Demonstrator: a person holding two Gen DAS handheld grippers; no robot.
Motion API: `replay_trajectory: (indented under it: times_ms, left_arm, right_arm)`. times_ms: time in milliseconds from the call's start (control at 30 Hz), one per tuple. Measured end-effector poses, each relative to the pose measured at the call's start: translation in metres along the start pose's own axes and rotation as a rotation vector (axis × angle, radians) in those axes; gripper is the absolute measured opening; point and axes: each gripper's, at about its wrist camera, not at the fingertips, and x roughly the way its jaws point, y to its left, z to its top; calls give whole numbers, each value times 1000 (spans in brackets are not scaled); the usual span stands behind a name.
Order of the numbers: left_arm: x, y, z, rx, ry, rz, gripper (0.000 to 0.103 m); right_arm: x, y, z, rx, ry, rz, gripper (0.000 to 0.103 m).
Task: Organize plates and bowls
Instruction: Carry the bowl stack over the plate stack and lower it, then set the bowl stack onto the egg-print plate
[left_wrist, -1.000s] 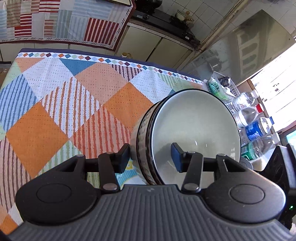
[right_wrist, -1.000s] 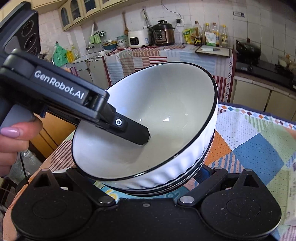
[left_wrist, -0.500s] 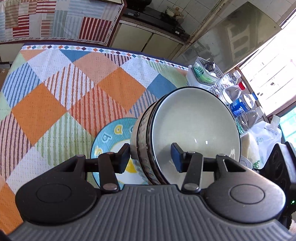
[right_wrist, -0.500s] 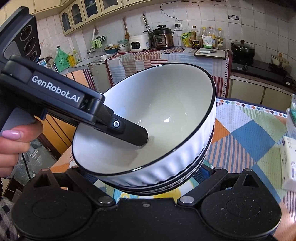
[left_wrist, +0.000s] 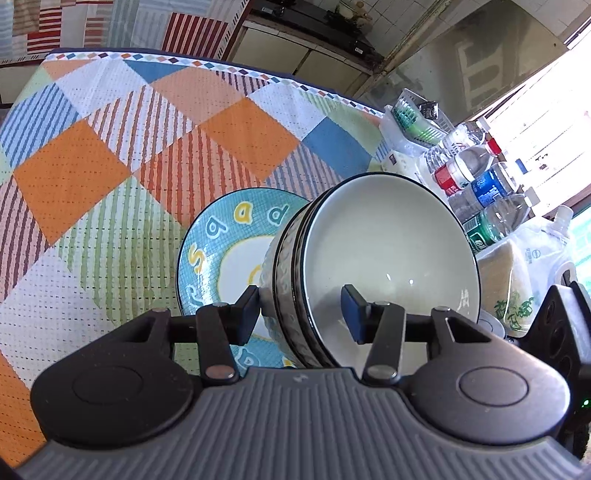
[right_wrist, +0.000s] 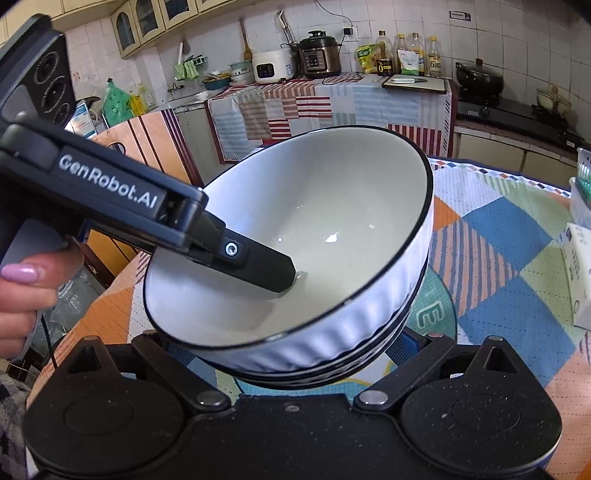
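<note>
**Stacked bowls held over the plate**

The left gripper (left_wrist: 301, 314) was clamped on the wall of the stacked bowls (left_wrist: 373, 258), one finger outside the ribbed side, the other inside the white basin. The stack hung tilted, clear of the cloth, right above the blue lettered plate (left_wrist: 218, 240) lying on the counter (left_wrist: 110, 155). From the right wrist view, the right gripper (right_wrist: 291, 354) sat under the stack's near side, its fingertips hidden behind the bowls (right_wrist: 332, 236), so whether it gripped anything could not be told. A hand (right_wrist: 22, 291) with a pink nail held the left tool's handle. Water bottles (left_wrist: 476, 177) stood at the counter's far edge, well apart from the plate.
</note>
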Motion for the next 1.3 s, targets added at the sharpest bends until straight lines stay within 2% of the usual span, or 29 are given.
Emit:
replay_trajectory:
  times_ms: [367, 667, 1033, 1300]
  left_arm:
    - [27, 25, -9, -50, -15, -1, 46]
    - [47, 34, -8, -68, 4, 16, 46]
    - [52, 43, -10, -119, -15, -17, 46]
    - [49, 43, -11, -133, -27, -8, 46]
  right_arm:
    - [27, -3, -10, -68, 30, -12, 100]
    - [41, -8, -15, -94, 66, -10, 100]
    - [47, -8, -15, -109, 56, -34, 100]
    - [47, -6, -17, -127, 48, -61, 100]
